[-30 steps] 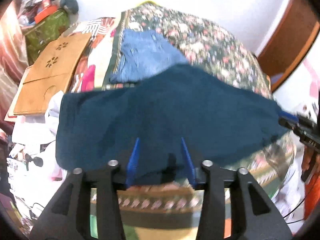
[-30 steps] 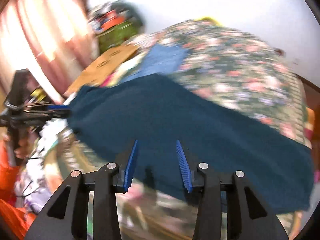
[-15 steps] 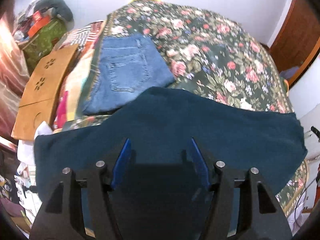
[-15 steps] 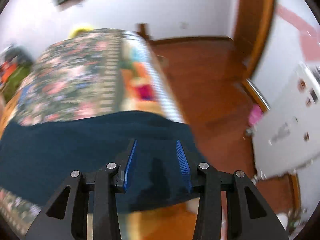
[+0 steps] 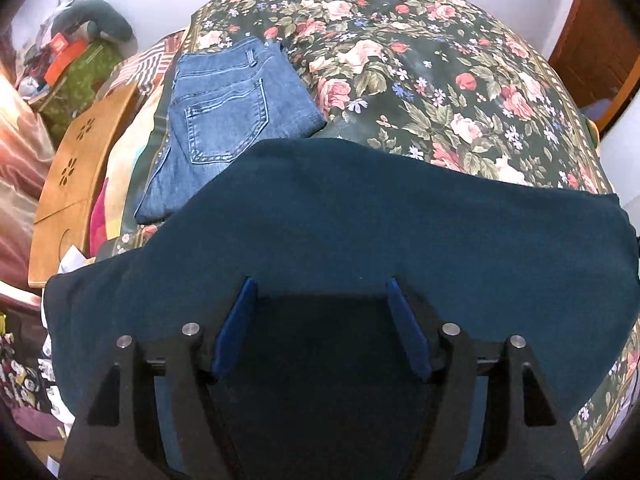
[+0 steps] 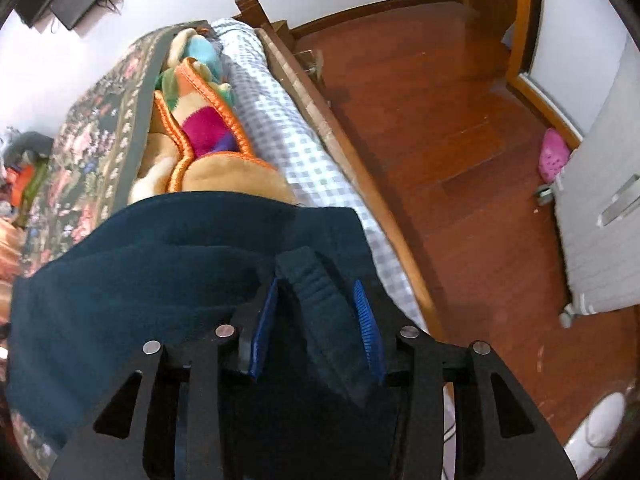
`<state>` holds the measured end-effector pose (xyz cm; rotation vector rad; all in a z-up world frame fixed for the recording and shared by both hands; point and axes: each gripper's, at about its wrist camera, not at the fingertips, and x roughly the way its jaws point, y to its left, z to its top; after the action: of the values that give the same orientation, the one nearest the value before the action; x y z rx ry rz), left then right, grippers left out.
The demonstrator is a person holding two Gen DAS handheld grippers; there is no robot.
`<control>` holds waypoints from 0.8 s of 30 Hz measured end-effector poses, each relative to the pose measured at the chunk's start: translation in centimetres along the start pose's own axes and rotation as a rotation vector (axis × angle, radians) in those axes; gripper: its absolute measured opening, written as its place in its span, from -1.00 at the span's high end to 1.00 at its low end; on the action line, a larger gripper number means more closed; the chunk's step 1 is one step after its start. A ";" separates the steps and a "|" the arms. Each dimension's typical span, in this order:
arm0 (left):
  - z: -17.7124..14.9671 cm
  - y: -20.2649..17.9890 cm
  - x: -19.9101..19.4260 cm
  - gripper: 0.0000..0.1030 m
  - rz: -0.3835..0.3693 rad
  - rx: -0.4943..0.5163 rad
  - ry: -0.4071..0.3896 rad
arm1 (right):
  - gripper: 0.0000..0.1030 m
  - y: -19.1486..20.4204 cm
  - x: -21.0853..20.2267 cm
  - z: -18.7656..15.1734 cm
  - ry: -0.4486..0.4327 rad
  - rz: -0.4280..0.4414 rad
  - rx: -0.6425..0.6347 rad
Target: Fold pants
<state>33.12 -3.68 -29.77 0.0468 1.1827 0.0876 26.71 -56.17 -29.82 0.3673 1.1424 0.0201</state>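
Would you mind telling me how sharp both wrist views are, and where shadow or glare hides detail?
Left wrist view: sharp, fisheye-bent at the rim; the left gripper casts a dark shadow on the teal pants, hiding their texture there. Right wrist view: sharp near the fingers, soft at the floral bedspread; window glare gleams on the wooden floor.

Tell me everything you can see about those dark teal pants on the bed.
The dark teal pants look soft and fleecy, plain, with no visible pockets. They lie spread across the near part of the floral bedspread, one edge overlapping folded blue jeans. A ribbed band sits between the right hand-held gripper pads; the left hand-held gripper has just been opening above them.
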 end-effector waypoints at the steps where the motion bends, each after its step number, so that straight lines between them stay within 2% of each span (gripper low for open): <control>1: 0.0 -0.1 -0.1 -0.32 0.007 -0.003 -0.001 | 0.32 -0.1 0.0 -0.1 0.004 0.010 0.004; 5: -0.6 -0.7 -0.7 -0.32 0.017 0.014 -0.012 | 0.33 -0.5 0.0 -0.1 0.020 0.039 0.004; 9: -1.2 -1.1 -1.3 -0.32 0.024 0.023 -0.021 | 0.54 -1.0 0.8 -0.4 0.000 0.068 0.019; 13: -1.2 -1.4 -1.8 -0.32 0.023 0.025 -0.023 | 0.71 0.9 0.0 -0.6 -0.044 -0.021 -0.064; 16: -0.9 -1.7 -2.7 -0.32 0.024 0.028 -0.053 | 0.77 2.0 -2.2 -0.7 -0.146 -0.086 -0.115; 20: -0.2 -2.0 -4.0 -0.32 0.037 0.039 -0.101 | 0.78 2.3 -5.8 0.1 -0.300 -0.127 -0.126; 24: 0.3 -2.3 -4.7 -0.32 0.054 0.051 -0.142 | 0.78 2.7 -6.1 2.2 -0.341 -0.176 -0.150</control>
<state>31.75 -6.36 -25.53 0.1275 1.0417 0.0999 26.54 -55.42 -22.87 0.1286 0.8257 -0.1073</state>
